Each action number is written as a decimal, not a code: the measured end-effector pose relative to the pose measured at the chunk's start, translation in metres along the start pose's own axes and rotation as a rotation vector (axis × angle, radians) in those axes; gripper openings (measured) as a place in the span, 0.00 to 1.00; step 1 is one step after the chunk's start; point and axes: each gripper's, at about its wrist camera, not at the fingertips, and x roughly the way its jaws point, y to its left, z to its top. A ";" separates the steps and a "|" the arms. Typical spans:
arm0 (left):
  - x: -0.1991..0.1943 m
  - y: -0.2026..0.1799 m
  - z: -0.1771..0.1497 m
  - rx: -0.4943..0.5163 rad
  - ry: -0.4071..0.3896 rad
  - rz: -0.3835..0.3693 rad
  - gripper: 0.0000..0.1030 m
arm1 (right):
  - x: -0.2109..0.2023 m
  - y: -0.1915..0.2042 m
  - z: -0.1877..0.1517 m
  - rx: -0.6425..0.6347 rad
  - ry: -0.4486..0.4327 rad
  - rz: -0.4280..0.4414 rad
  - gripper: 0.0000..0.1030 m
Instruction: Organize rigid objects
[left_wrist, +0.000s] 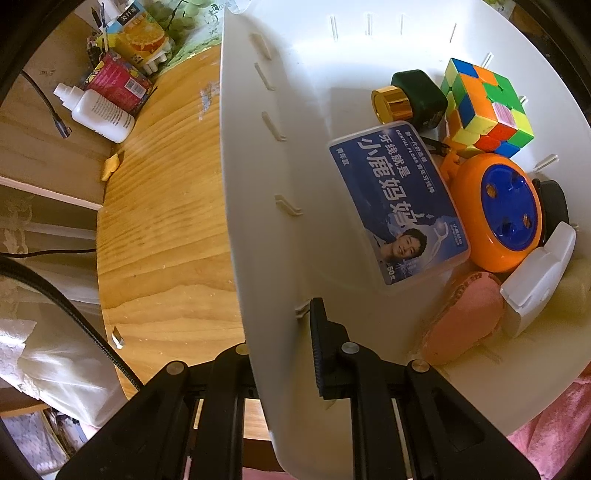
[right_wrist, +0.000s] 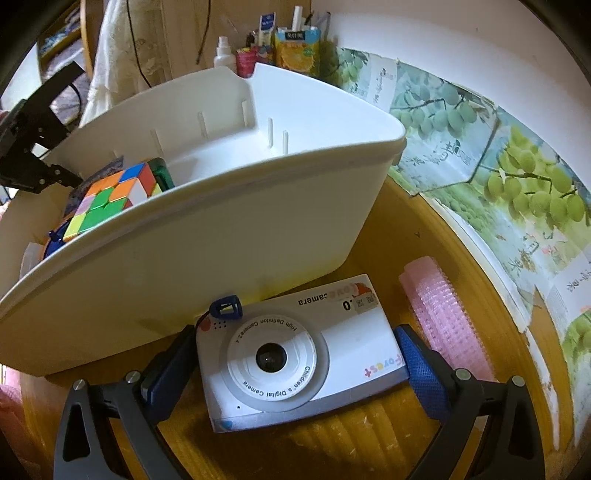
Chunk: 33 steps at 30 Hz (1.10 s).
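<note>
The right gripper (right_wrist: 295, 365) clamps the children's camera (right_wrist: 295, 354) across its long axis, just off the wooden table (right_wrist: 388, 435), and the white bin (right_wrist: 221, 229), steadied by the left gripper (left_wrist: 280, 343) pinching its wall, lies directly ahead and above.

Wooden table (left_wrist: 166, 206), grape-print poster (right_wrist: 524, 192) behind.

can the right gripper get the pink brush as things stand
Probably not yet: the right gripper is shut on the toy camera. The pink brush lies uncovered beside it on the table.
</note>
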 end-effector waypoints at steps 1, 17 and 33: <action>0.000 -0.001 0.000 0.002 -0.002 0.002 0.14 | -0.001 0.002 0.000 -0.002 0.005 -0.011 0.99; -0.006 -0.006 -0.008 0.028 -0.051 0.021 0.16 | -0.031 0.037 -0.034 0.201 0.188 -0.128 0.99; -0.005 -0.006 -0.009 0.051 -0.071 0.018 0.16 | -0.078 0.065 -0.084 0.832 0.262 -0.139 0.98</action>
